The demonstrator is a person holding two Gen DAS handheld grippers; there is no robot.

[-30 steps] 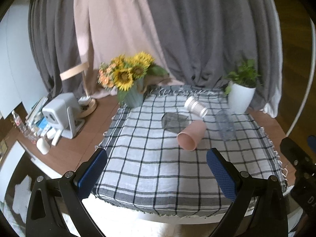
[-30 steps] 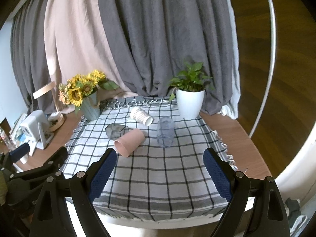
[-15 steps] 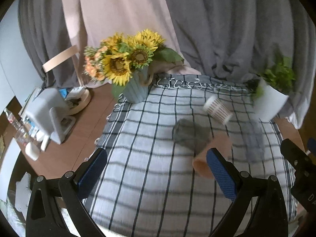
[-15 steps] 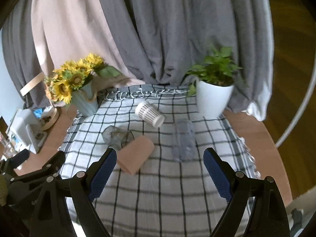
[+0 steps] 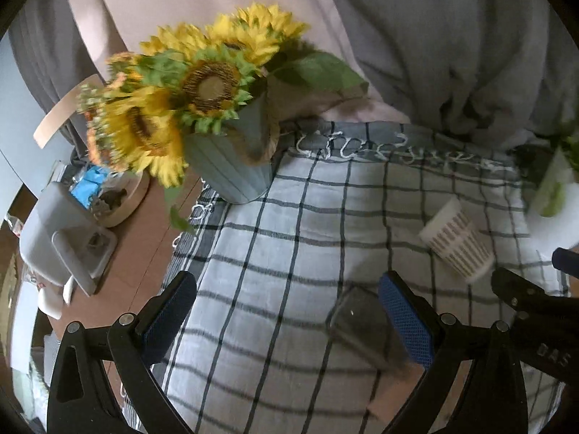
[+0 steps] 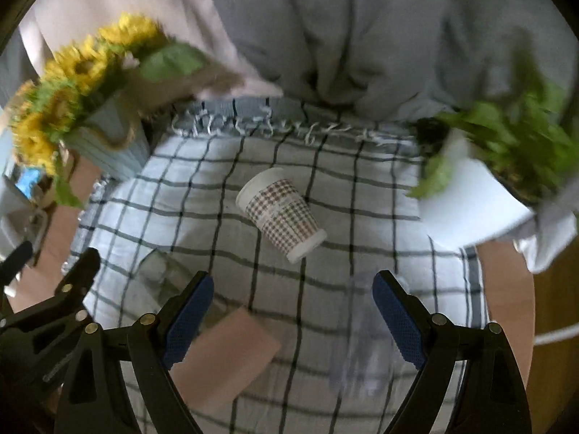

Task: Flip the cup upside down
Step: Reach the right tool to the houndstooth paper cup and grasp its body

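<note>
Several cups lie on their sides on a checked cloth [image 6: 202, 195]. A white paper cup with a brown check pattern [image 6: 282, 213] lies in the middle, also in the left wrist view [image 5: 457, 240]. A pink cup [image 6: 228, 354] lies near the right gripper's left finger. A clear plastic cup [image 6: 365, 340] lies near its right finger. A grey glass [image 5: 362, 322] lies behind the left gripper's right finger. My left gripper [image 5: 286, 318] is open and empty. My right gripper [image 6: 293, 314] is open and empty, above the cups.
A blue-grey vase of sunflowers [image 5: 231, 166] stands at the cloth's back left corner. A white pot with a green plant [image 6: 481, 202] stands at the back right. A white device [image 5: 61, 238] and small items sit on the wooden table at left. Curtains hang behind.
Both grippers have moved forward and down over the cloth. The cups and vase now look much larger and closer. Both stay open.
</note>
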